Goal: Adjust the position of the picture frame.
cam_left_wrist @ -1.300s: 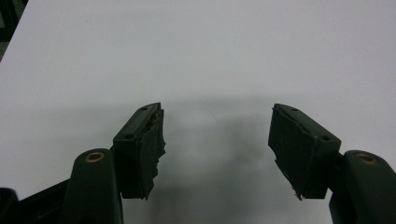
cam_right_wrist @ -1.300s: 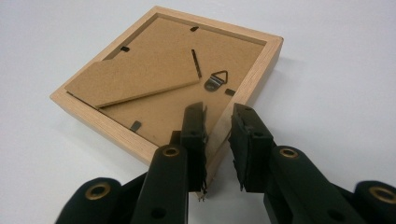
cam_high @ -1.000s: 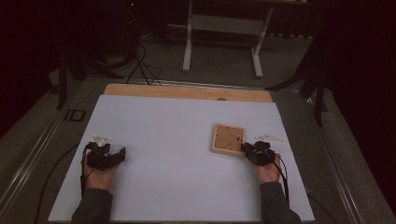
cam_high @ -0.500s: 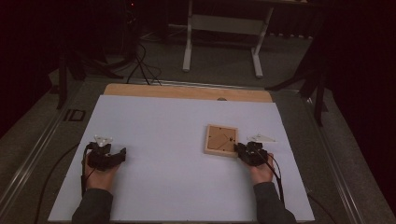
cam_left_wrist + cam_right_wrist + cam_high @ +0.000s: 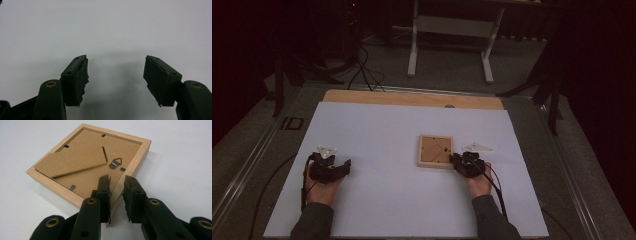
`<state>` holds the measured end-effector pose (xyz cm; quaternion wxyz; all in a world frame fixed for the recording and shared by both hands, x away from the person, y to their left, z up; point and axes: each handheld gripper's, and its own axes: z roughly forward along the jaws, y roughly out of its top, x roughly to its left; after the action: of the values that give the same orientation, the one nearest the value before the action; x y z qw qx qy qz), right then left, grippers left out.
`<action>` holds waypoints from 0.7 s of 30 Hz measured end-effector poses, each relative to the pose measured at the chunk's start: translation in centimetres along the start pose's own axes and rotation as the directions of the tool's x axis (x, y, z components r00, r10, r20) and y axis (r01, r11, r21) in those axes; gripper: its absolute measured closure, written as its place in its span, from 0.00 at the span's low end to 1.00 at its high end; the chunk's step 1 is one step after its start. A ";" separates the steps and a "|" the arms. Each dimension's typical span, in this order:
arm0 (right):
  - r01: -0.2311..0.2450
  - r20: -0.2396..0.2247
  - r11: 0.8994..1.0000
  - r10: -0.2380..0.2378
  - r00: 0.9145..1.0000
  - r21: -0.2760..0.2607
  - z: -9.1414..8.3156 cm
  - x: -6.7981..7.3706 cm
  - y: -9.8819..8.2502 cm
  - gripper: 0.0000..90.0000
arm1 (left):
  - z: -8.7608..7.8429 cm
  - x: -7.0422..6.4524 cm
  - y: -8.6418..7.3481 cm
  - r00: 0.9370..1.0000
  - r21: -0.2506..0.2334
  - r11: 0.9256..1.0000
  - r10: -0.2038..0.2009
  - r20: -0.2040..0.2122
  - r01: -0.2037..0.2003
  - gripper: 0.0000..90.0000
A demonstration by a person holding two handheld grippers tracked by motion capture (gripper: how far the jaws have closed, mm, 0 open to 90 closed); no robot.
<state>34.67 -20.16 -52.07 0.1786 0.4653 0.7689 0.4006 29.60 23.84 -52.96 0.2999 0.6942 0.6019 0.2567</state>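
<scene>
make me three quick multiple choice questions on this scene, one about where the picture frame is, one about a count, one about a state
1. Where does the picture frame lie?
A. by the right gripper
B. by the left gripper
C. on the floor

2. How many grippers are on the table?
A. one
B. two
C. three

3. How does the frame lie?
A. upright on its stand
B. glass side up
C. back side up

Answers:
1 A: in the high view the frame lies at the right gripper's tips, and in the right gripper view its rim is between the jaws.
2 B: one in each hand.
3 C: the brown backing board, folded stand and metal hanger face up.
</scene>
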 end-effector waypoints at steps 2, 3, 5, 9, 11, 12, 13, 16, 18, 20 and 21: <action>0.001 -0.004 1.000 -0.001 1.000 0.001 0.2 0.4 0.1 0.84 | -0.1 -0.1 0.0 1.000 -0.002 1.000 -0.001 0.007 0.001 0.40; 0.001 -0.008 1.000 -0.001 1.000 0.002 0.3 0.6 0.1 0.84 | -0.1 -0.2 0.0 1.000 -0.004 1.000 -0.001 0.010 0.001 0.40; 0.003 -0.010 1.000 -0.003 1.000 -0.001 0.5 0.9 0.2 0.84 | -0.1 -0.3 0.0 1.000 -0.004 1.000 0.003 0.016 -0.003 0.40; 0.011 -0.028 1.000 -0.012 1.000 -0.001 1.0 1.9 0.4 0.84 | -0.2 -0.7 0.0 0.999 -0.007 1.000 0.019 0.035 -0.019 0.41; 0.017 -0.034 1.000 -0.017 0.999 -0.003 1.2 2.3 0.5 0.84 | -0.3 -0.9 0.0 0.999 -0.008 1.000 0.031 0.043 -0.030 0.41; 0.020 -0.035 1.000 -0.020 0.999 -0.005 1.3 2.5 0.5 0.84 | -0.3 -1.1 0.0 0.998 -0.008 0.999 0.033 0.048 -0.032 0.41; 0.020 -0.038 1.000 -0.020 0.999 -0.002 1.3 2.7 0.5 0.84 | -0.3 -1.2 0.0 0.998 -0.009 0.999 0.036 0.053 -0.036 0.42; 0.026 -0.048 1.000 -0.026 0.999 -0.003 1.5 3.1 0.6 0.84 | -0.4 -1.5 0.0 0.997 -0.008 0.999 0.044 0.066 -0.044 0.42; 0.028 -0.051 1.000 -0.028 0.998 -0.003 1.6 3.2 0.6 0.84 | -0.4 -1.5 0.0 0.997 -0.008 0.999 0.044 0.066 -0.044 0.42; 0.032 -0.058 0.999 -0.033 0.998 -0.004 1.7 3.7 0.6 0.84 | -0.5 -2.0 0.0 0.995 -0.010 0.999 0.050 0.083 -0.049 0.42; 0.035 -0.058 0.999 -0.035 0.998 -0.003 1.7 3.8 0.7 0.84 | -0.6 -2.2 0.0 0.995 -0.012 0.999 0.053 0.088 -0.052 0.42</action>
<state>34.23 -15.91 -52.25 0.1636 0.4395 0.7815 0.4115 28.92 21.76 -52.55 0.3227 0.7191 0.5682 0.2365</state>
